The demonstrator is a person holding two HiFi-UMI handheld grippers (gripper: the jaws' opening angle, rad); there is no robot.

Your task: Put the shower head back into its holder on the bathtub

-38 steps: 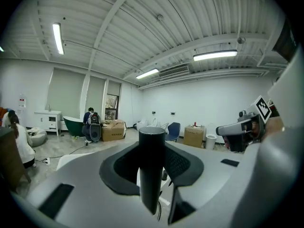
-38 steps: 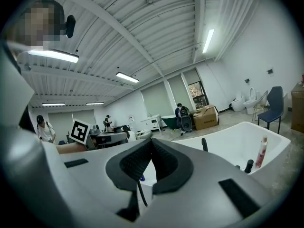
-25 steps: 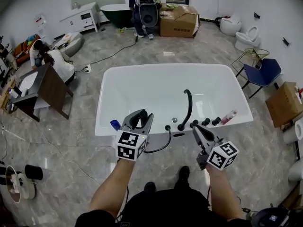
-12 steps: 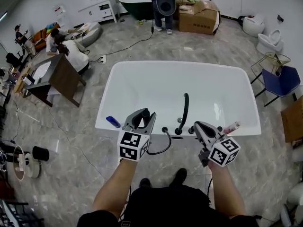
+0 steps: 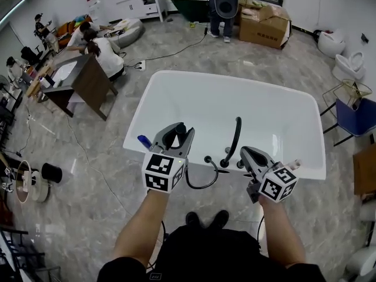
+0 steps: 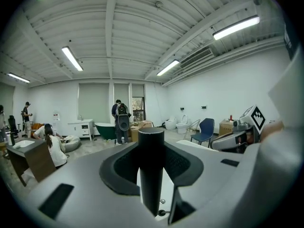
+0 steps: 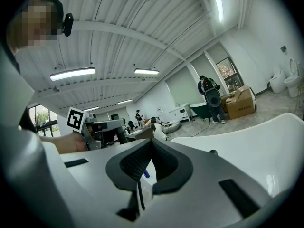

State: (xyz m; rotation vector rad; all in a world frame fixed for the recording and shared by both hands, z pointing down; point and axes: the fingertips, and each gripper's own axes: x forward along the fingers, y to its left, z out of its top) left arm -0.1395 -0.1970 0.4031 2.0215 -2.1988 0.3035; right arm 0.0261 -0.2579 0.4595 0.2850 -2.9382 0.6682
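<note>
My left gripper (image 5: 175, 133) is shut on the black shower head (image 5: 178, 131) and holds it upright over the near rim of the white bathtub (image 5: 194, 87). In the left gripper view the shower head (image 6: 151, 184) stands as a dark cylinder between the pads (image 6: 121, 167). Its black hose (image 5: 202, 184) loops down to a fitting (image 5: 207, 159) on the rim. My right gripper (image 5: 247, 153) is shut and empty, hovering over the rim just right of the black knobs (image 5: 226, 163) and curved spout (image 5: 235, 135). In the right gripper view its pads (image 7: 164, 163) meet.
A blue bottle (image 5: 144, 141) lies on the rim left of my left gripper, a pink one (image 5: 294, 165) at the right corner. Beyond the tub are seated people (image 5: 106, 54), a dark table (image 5: 88, 84), cardboard boxes (image 5: 267, 25), a blue chair (image 5: 355, 113) and a floor cable (image 5: 170, 53).
Both grippers have moved forward over the tub's near rim. The left one has risen with the shower head still in it. My head view has swung a little to the left.
</note>
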